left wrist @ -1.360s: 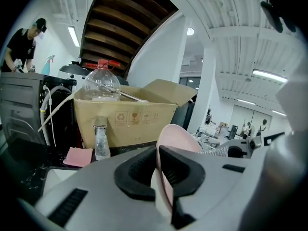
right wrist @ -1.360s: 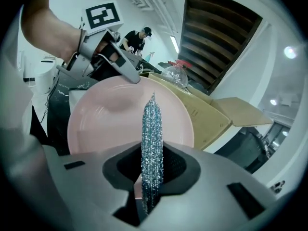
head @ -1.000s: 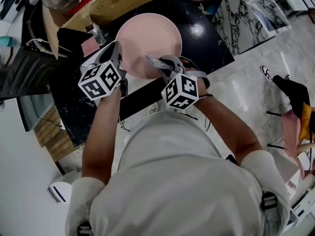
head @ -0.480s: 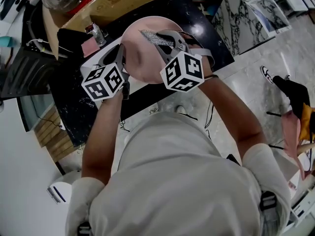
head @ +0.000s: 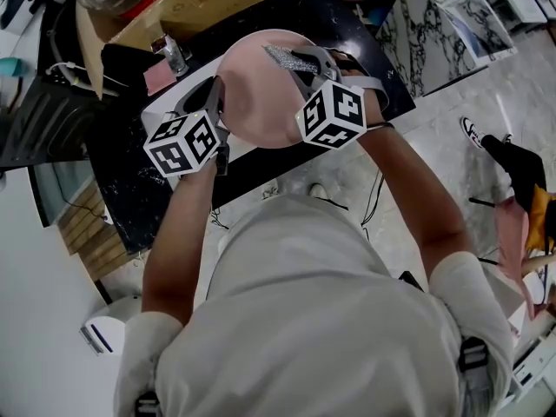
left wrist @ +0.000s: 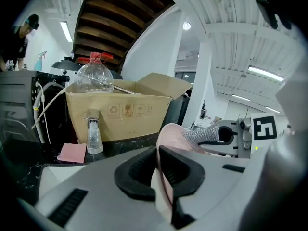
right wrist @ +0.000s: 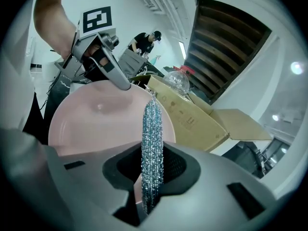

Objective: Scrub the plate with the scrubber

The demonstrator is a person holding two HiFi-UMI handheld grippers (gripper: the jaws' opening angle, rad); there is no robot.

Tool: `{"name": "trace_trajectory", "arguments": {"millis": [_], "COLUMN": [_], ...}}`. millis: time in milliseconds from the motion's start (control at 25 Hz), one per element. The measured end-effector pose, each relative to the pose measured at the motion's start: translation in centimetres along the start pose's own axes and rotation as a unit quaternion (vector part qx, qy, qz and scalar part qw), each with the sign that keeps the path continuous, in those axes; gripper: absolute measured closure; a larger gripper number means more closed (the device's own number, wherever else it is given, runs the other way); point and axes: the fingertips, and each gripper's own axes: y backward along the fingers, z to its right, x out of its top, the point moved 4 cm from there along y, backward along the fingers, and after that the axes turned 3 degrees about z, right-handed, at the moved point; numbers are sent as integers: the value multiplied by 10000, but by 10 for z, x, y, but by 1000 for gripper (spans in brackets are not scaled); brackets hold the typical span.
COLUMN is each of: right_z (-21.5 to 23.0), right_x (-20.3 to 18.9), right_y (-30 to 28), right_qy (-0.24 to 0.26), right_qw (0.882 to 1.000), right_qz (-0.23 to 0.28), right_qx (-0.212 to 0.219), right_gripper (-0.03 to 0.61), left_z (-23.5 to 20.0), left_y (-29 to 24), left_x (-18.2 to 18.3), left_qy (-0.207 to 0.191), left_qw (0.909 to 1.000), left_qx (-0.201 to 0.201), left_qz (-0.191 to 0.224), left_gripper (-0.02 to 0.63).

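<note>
The left hand-held gripper (left wrist: 156,154) is closed tight on the near rim of the pink plate (head: 256,94) and holds it tilted above the black worktop (head: 300,11). The right hand-held gripper (right wrist: 152,170) pinches the silvery mesh scrubber (right wrist: 152,124), and the scrubber's free end reaches over the plate's far part. Whether it touches the plate is unclear. To scrub well, the right hand should probably lay the mesh flat on the face and sweep overlapping arcs from centre to rim. The left hand should brace against that push, since a one-edge hold lets the plate twist. Beyond the plate stand a small clear bottle (left wrist: 94,137) and a cardboard box (left wrist: 120,112).
</note>
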Motion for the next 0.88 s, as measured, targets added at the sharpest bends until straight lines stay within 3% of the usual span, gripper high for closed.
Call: {"name": "trace_trajectory", "arguments": {"millis": [520, 880], "right_z": [-28, -76], "right_x": [-34, -30], "right_y": [14, 26], "right_qy": [-1101, -1643], "right_qw": [9934, 9841], "right_qz": [-118, -49], "right_qx": [300, 678], "right_gripper": [502, 503], "left_z": [-3, -1], "left_y": [-8, -13], "left_x": [5, 7], "left_qy": [208, 226], "left_qw": [9998, 9997], "left_qx": [17, 43], "left_qz": [57, 96], "left_gripper": [586, 583]}}
